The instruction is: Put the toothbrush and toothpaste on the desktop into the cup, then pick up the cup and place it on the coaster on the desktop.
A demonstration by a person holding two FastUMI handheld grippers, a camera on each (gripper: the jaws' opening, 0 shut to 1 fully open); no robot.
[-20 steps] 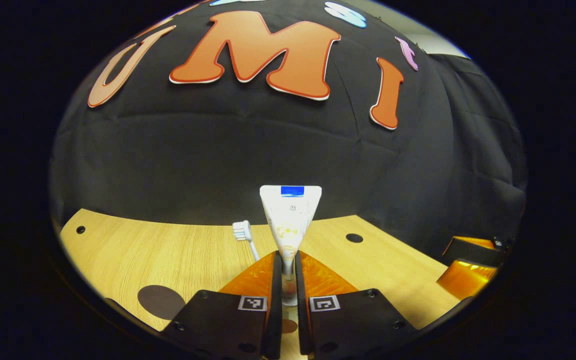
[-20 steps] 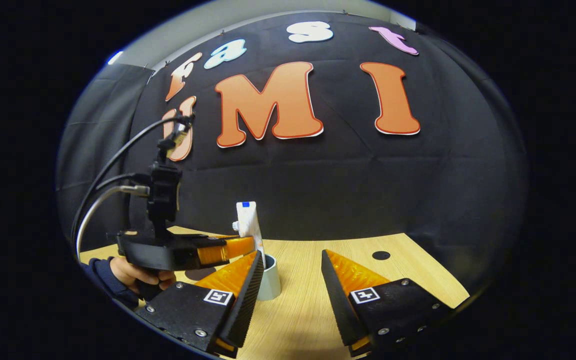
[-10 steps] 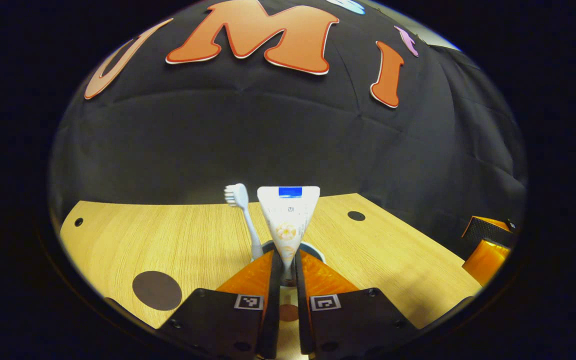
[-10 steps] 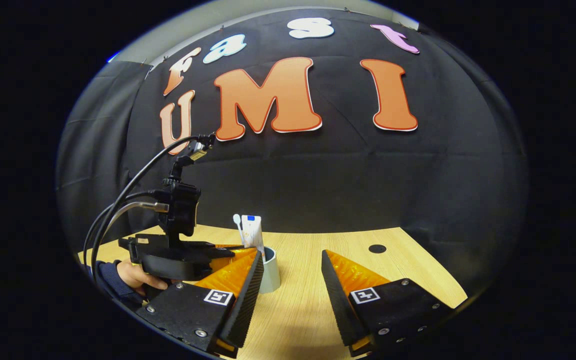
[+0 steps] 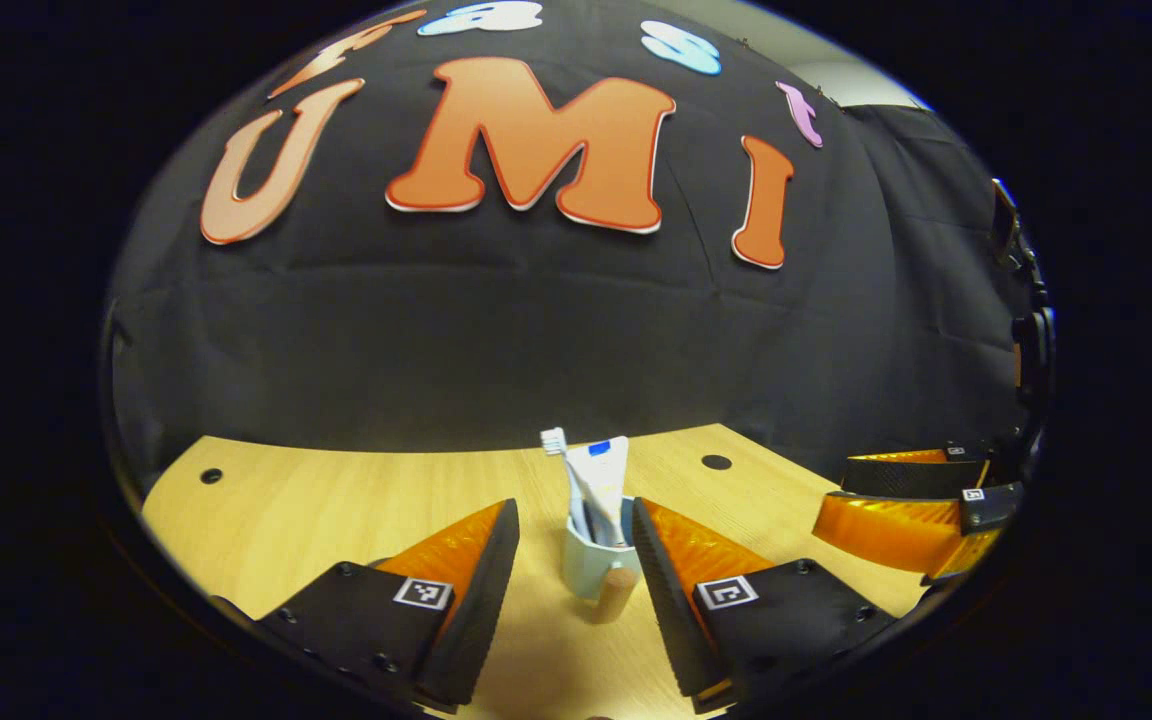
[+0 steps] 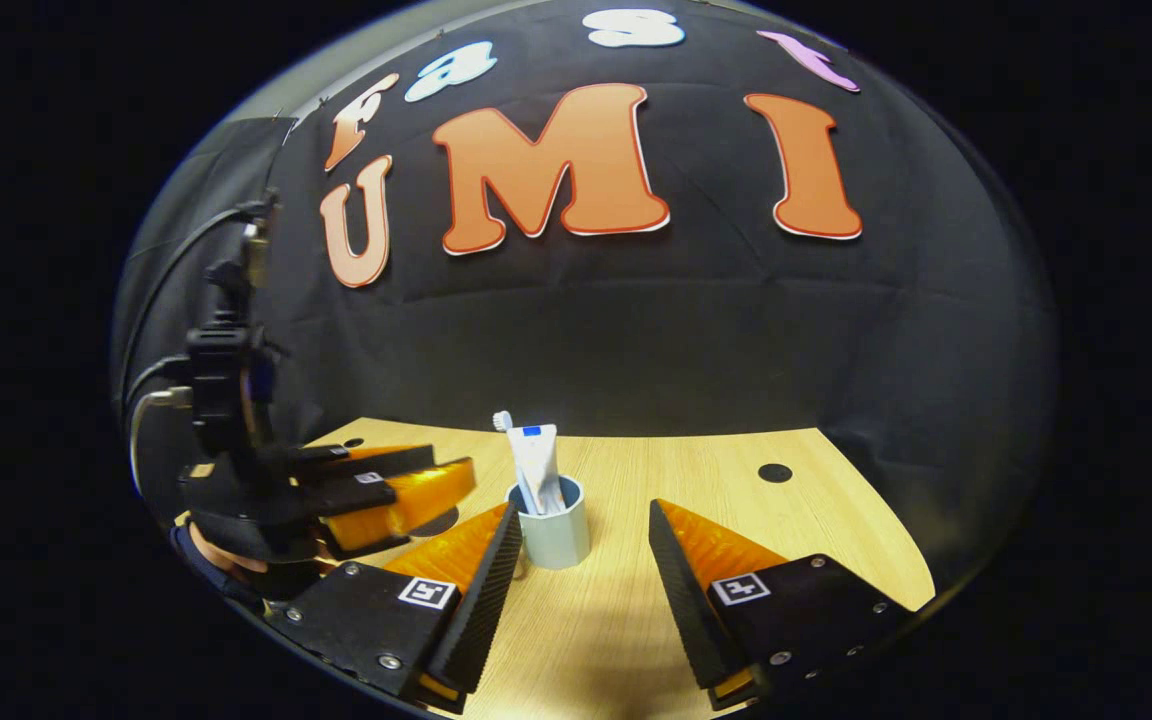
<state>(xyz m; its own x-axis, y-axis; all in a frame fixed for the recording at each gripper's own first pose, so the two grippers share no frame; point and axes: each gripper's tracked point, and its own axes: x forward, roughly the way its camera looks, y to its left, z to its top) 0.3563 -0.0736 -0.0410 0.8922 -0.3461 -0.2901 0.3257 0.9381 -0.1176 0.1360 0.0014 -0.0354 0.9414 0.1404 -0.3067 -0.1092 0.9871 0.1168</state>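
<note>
left gripper view: toothpaste [image 5: 604, 487] and toothbrush [image 5: 563, 470] in cup [image 5: 588, 562]; both grippers spread, empty.

1. The left claw [image 5: 571, 535] is hanging with its fingers spread wide, gripping nothing
2. The right claw [image 6: 581, 540] is likewise gaping, a hand [image 6: 221, 555] gripping the left claw's handle

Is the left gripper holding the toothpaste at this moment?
No, the left gripper is open, and the toothpaste stands in the cup untouched.
</note>
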